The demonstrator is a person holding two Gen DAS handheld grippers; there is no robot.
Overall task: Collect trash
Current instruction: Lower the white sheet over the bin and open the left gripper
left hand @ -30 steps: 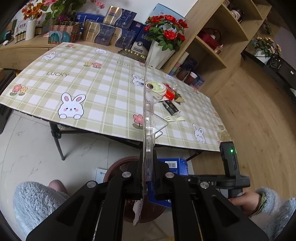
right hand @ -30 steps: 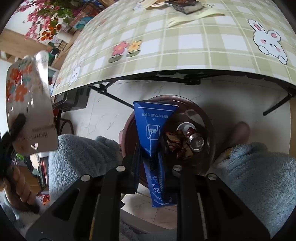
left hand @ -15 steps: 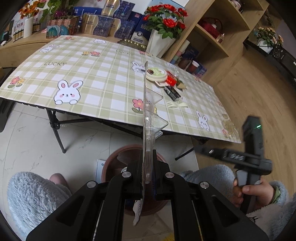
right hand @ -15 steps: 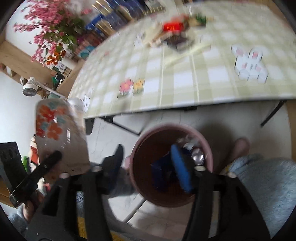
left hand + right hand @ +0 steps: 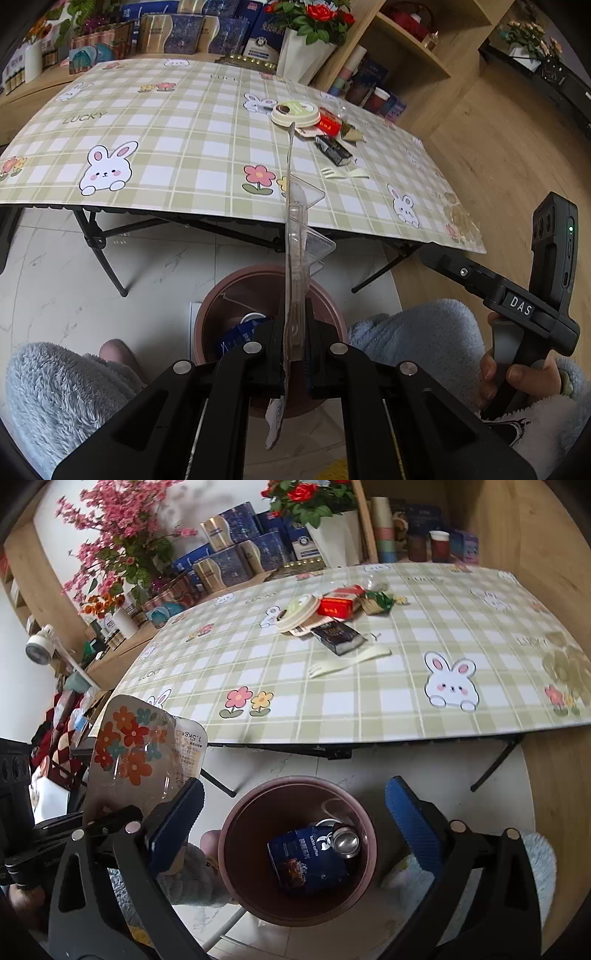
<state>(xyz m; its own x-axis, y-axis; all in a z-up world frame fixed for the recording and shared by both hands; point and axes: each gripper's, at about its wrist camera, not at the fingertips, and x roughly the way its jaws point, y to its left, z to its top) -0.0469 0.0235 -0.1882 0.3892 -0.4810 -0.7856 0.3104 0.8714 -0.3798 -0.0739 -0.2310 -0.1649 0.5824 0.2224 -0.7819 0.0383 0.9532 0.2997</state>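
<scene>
My left gripper is shut on a clear plastic blister pack, held edge-on above the brown trash bin. The right wrist view shows the pack's flowered card face at the left. My right gripper hangs over the bin with its jaws opening wide and nothing between them. A blue coffee bag and a metal can lie inside the bin. On the checked table lie a round lid, a red box, a dark box, a green wrapper and a white fork.
The bin stands on the tiled floor just in front of the table's near edge, between a person's fluffy grey sleeves. Folding table legs run under the edge. Flower vases and boxes line the far side; wooden shelves stand on the right.
The right gripper opened and let go of the blue bag, which now lies in the bin; the gripper rose and tilted up. The left gripper with the pack sank closer to the bin.
</scene>
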